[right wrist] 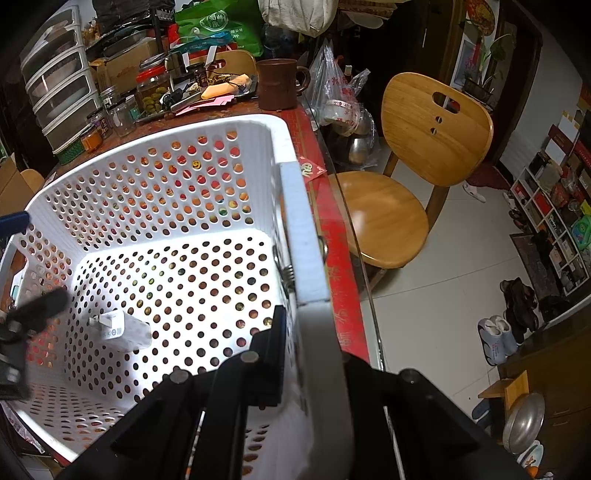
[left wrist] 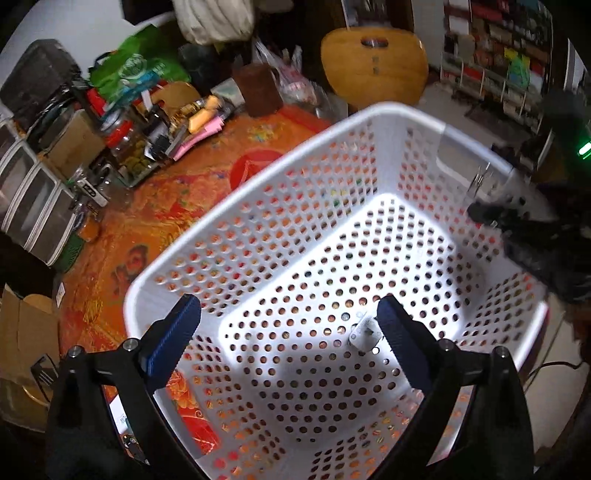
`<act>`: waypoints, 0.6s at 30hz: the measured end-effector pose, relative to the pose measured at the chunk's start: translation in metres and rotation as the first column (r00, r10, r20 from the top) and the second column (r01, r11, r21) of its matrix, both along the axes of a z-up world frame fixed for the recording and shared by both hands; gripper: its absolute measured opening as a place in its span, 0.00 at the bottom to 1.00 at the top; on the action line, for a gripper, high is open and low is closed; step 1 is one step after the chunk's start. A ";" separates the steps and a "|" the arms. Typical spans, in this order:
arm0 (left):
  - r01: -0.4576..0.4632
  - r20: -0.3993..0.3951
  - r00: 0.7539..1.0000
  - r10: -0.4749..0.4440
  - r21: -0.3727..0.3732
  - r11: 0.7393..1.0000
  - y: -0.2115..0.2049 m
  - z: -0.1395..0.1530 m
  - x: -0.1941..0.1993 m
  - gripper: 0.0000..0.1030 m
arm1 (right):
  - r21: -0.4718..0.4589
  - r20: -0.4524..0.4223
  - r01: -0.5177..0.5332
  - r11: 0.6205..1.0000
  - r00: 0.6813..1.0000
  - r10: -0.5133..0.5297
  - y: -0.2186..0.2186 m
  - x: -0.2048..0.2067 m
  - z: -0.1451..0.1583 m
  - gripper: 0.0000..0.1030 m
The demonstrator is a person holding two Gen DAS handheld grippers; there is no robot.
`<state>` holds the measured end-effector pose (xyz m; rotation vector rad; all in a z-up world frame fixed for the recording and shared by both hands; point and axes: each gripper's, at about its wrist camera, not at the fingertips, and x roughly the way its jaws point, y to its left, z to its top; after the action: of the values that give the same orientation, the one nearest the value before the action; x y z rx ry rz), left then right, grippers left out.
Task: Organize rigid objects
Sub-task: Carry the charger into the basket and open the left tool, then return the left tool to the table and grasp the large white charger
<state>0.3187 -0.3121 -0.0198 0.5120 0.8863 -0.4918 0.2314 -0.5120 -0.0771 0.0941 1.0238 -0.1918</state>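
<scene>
A white perforated plastic basket [left wrist: 258, 192] stands on the orange patterned table; it also shows in the right wrist view [right wrist: 306, 236]. A small white plug charger [left wrist: 364, 332] lies on the basket floor, also seen in the right wrist view [right wrist: 123, 328]. My left gripper [left wrist: 288, 332] is open and empty above the basket's near side, the charger just inside its right finger. My right gripper [right wrist: 310, 332] is shut on the basket's right rim, one blue pad inside the wall, the other finger hidden behind the rim. The right gripper shows at the basket's far right edge [left wrist: 495, 218].
Jars [right wrist: 153, 90], a brown mug [right wrist: 277, 85], stacked drawers [right wrist: 62, 85], a green bag [right wrist: 218, 27] and papers crowd the table's far side. A wooden chair [right wrist: 406, 177] stands beyond the table's glass edge. Shoes and shelves are on the floor at right.
</scene>
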 end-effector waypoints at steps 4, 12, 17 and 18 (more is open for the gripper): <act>-0.035 0.055 0.998 0.040 -0.082 0.996 0.044 0.036 -0.009 0.94 | -0.003 -0.001 -0.001 1.000 1.000 0.001 0.000 0.000 0.000 0.07; -0.252 0.095 0.958 0.271 -0.176 0.952 0.191 0.063 0.009 0.99 | -0.016 -0.004 -0.004 1.000 1.000 0.004 0.000 0.000 0.000 0.07; -0.423 -0.016 0.906 0.424 -0.105 0.900 0.286 0.000 0.050 0.99 | -0.025 -0.007 -0.006 1.000 1.000 0.006 0.001 -0.001 0.000 0.07; -0.447 -0.043 0.895 0.445 -0.094 0.890 0.298 -0.015 0.056 0.99 | -0.026 -0.008 -0.005 1.000 1.000 0.005 0.001 -0.001 0.000 0.07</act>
<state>0.3744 -0.0143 -0.0347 0.1963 0.9584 -0.1182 0.2309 -0.5105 -0.0767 0.0667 1.0291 -0.2010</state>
